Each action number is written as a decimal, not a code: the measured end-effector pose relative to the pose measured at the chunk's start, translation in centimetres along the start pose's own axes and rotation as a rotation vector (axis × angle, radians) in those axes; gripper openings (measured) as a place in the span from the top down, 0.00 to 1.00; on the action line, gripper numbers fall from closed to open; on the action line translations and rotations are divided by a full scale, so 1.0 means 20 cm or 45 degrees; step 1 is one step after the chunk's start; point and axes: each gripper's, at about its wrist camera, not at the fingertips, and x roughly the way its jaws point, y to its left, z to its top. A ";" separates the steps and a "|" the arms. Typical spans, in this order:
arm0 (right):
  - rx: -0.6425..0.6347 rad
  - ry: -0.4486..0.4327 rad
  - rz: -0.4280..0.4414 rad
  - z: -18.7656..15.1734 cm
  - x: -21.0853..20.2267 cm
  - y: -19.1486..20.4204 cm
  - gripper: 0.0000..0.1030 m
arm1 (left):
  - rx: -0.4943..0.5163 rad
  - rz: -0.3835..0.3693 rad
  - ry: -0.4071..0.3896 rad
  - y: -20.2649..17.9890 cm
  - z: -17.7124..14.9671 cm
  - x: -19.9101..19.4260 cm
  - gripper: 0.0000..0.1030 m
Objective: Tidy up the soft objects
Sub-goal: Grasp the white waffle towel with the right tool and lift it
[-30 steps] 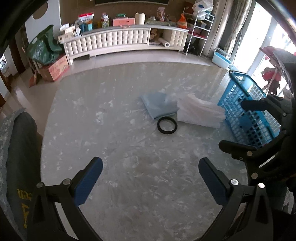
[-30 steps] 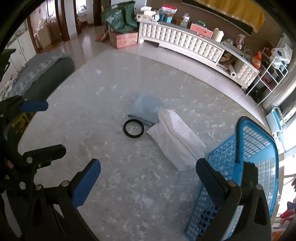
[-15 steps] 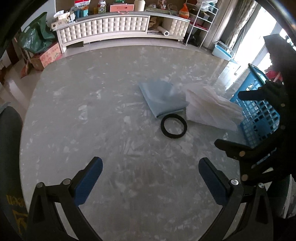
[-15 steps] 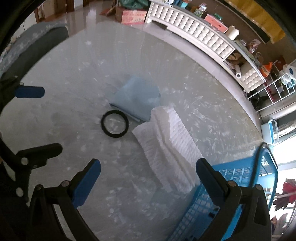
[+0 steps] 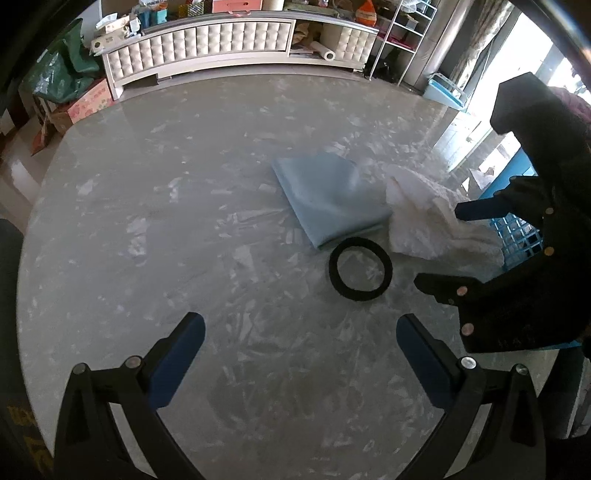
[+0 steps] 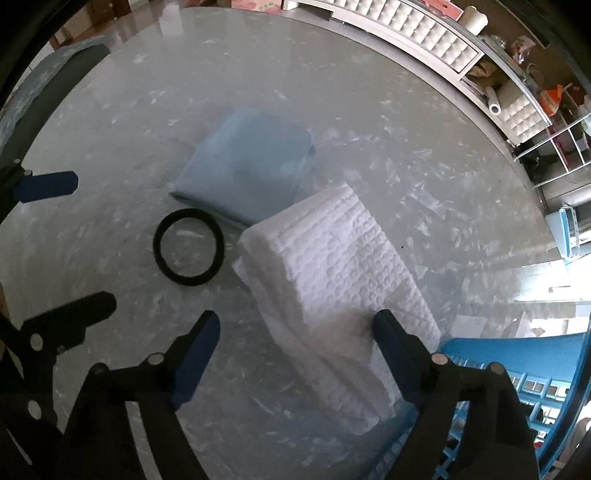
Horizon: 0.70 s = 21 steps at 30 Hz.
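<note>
A white embossed folded towel (image 6: 332, 266) lies on the round marble table (image 6: 369, 110), next to a folded light-blue cloth (image 6: 247, 173) and a black ring (image 6: 188, 251). My right gripper (image 6: 297, 323) points steeply down over the towel's near end. Its jaws are closing, the towel lies between them, and the pads do not press on it. My left gripper (image 5: 300, 325) stands open over bare tabletop, short of the black ring (image 5: 360, 268), with nothing between its fingers. In the left wrist view the white towel (image 5: 424, 218) is partly hidden behind the right gripper's body (image 5: 517, 277).
A blue plastic basket (image 6: 517, 354) stands at the table's right edge, touching the towel's near end. A dark chair back (image 6: 55, 74) rises at the left rim. Beyond the table stand a long white sideboard (image 5: 221, 40) and a wire shelf (image 5: 402, 33).
Both grippers have sunk toward the table and moved forward. The right one now straddles the white towel's near end, and its fingers have drawn closer together.
</note>
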 end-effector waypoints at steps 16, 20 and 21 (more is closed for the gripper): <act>0.064 -0.048 -0.015 -0.01 -0.01 -0.04 0.61 | -0.001 -0.036 -0.006 -0.01 0.03 0.06 0.00; 0.017 -0.067 -0.094 -0.03 -0.01 0.03 0.76 | -0.007 -0.042 -0.007 0.00 0.02 0.06 0.00; 0.018 -0.071 -0.101 -0.03 -0.02 0.04 0.77 | -0.009 -0.042 -0.007 0.01 0.02 0.05 0.00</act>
